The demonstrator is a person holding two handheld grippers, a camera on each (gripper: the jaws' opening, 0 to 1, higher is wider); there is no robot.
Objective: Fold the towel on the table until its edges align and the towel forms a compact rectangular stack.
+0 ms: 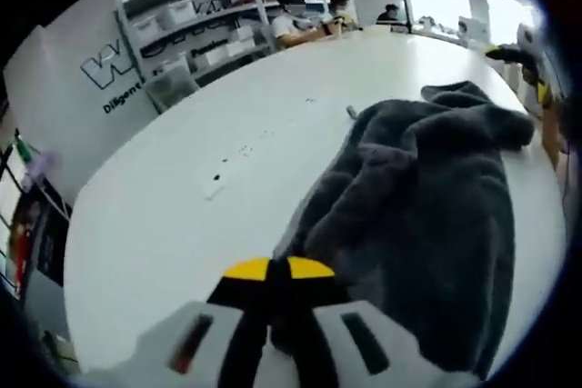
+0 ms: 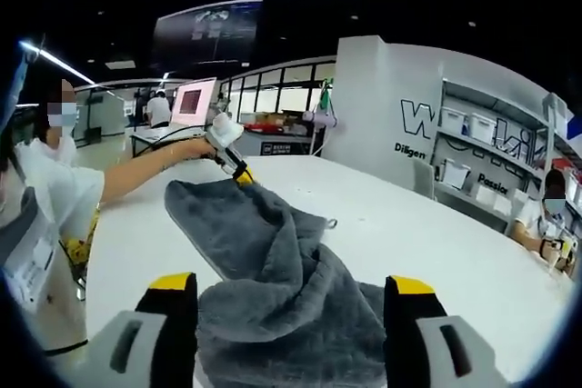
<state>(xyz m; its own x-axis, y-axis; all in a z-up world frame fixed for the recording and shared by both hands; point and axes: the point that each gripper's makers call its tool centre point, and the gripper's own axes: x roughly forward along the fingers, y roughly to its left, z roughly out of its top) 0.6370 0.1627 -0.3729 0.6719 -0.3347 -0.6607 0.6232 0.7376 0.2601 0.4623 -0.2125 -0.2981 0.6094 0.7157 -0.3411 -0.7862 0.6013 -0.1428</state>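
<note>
Dark grey towel (image 1: pixel 427 206) rumpled on white desk (image 1: pixel 182 215), left gripper (image 1: pixel 278 272) jaws clamped on its far corner, right gripper (image 2: pixel 291 302) jaws apart astride near folds

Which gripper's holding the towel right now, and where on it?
Left gripper pinches the grey towel at a far corner; right gripper is open, holding nothing.
</note>
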